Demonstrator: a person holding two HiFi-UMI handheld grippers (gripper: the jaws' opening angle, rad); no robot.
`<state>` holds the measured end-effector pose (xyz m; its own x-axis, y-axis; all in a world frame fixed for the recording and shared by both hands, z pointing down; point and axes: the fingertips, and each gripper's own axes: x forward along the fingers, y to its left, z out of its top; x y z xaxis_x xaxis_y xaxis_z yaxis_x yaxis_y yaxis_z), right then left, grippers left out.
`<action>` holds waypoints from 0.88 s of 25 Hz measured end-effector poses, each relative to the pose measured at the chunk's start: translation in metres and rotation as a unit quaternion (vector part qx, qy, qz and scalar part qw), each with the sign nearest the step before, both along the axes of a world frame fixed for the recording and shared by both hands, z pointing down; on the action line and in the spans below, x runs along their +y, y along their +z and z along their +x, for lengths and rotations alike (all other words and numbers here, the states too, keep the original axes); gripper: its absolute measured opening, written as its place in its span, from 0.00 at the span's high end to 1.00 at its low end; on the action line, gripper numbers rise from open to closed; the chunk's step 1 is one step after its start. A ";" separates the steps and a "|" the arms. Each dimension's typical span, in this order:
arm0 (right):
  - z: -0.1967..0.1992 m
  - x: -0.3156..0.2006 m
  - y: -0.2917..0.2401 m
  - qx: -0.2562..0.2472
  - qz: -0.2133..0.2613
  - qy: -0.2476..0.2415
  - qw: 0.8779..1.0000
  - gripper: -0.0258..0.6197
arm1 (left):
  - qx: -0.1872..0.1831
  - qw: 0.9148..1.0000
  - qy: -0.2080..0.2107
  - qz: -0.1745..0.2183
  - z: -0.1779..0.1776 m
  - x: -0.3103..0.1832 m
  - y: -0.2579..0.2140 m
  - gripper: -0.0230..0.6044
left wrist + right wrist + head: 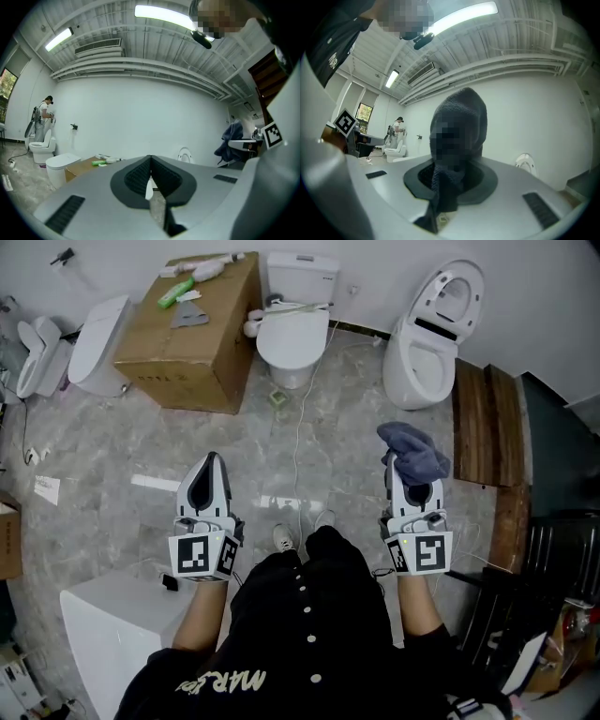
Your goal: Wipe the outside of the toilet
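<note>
Fingers (423,178) of the right gripper (405,482) clench a dark blue cloth (415,451) bunched above them, those of the left gripper (208,463) are pressed together on nothing, and the white toilet (292,338), lid down, stands well ahead against the far wall beside a cardboard box (192,343).

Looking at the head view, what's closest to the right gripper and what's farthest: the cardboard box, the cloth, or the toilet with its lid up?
1. cloth: clamped in the right gripper itself.
2. toilet with its lid up: ahead, on the right.
3. cardboard box: far ahead, off to the left.
</note>
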<state>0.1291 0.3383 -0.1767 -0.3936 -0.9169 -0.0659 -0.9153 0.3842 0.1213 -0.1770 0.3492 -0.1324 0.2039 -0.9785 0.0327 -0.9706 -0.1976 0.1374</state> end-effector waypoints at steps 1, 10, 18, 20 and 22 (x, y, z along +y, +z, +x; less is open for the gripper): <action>0.002 -0.004 0.001 0.000 -0.001 -0.001 1.000 0.86 | -0.008 1.000 0.002 -0.001 0.005 -0.004 0.001 0.97; 0.017 -0.068 -0.002 0.005 0.015 -0.024 1.000 0.86 | -0.040 0.999 -0.012 0.007 0.030 -0.049 -0.011 0.97; 0.035 -0.131 -0.005 -0.010 0.018 -0.039 0.999 0.86 | -0.045 0.999 -0.028 0.008 0.052 -0.100 -0.016 0.97; 0.043 -0.144 -0.005 -0.016 0.017 -0.041 0.999 0.86 | -0.049 0.998 -0.028 0.010 0.060 -0.112 -0.018 0.97; 0.048 -0.156 -0.004 -0.023 0.015 -0.043 0.999 0.86 | -0.051 0.998 -0.033 0.010 0.065 -0.121 -0.018 0.97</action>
